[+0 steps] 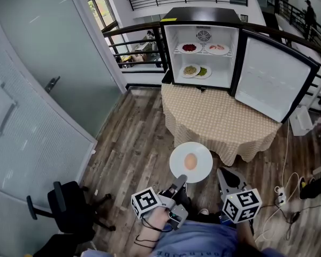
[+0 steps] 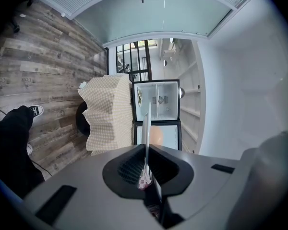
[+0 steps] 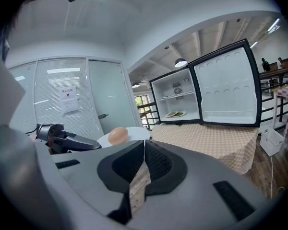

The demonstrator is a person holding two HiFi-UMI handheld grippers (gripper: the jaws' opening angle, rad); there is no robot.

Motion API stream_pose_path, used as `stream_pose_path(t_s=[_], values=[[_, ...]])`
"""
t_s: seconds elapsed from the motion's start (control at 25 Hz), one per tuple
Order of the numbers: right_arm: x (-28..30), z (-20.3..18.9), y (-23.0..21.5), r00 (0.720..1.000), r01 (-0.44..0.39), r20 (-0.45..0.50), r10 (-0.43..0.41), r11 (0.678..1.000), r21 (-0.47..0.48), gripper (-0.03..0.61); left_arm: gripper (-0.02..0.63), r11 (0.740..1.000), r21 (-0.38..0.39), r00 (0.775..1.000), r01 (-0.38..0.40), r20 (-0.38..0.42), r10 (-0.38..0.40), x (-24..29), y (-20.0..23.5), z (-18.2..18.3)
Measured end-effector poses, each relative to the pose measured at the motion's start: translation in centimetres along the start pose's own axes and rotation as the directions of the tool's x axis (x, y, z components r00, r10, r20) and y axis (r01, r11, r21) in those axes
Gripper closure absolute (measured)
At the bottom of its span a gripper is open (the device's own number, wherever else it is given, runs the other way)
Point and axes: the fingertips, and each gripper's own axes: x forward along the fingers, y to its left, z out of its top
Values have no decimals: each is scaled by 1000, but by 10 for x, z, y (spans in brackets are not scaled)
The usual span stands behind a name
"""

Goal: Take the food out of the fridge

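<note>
My left gripper point(image 1: 181, 183) is shut on the rim of a white plate point(image 1: 191, 162) that carries a round tan food point(image 1: 190, 161); it holds the plate over the wooden floor, in front of the table. In the left gripper view the plate point(image 2: 147, 123) stands edge-on between the closed jaws point(image 2: 145, 150). My right gripper point(image 1: 223, 173) is just right of the plate, shut with nothing in it point(image 3: 144, 145). The open fridge point(image 1: 203, 55) on the table holds two plates on its upper shelf point(image 1: 203, 48) and two plates with green food point(image 1: 196, 70) below.
The fridge door point(image 1: 273, 79) swings open to the right. A checkered cloth covers the table point(image 1: 219, 116). A glass partition with a door point(image 1: 48, 63) runs along the left, a black chair point(image 1: 67, 208) stands at lower left, and cables with a power strip point(image 1: 281, 191) lie at right.
</note>
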Motion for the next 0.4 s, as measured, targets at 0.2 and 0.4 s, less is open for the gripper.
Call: stream_pose_path(t_s=[0.2, 0.4], values=[[-3, 2, -3, 1000, 11, 8, -11, 1000, -4, 558, 588, 1000, -7, 1000, 20, 9, -20, 0, -2, 1], [-1, 2, -10, 1000, 23, 14, -23, 1000, -5, 558, 588, 999, -4, 999, 32, 7, -32, 5, -3, 3]])
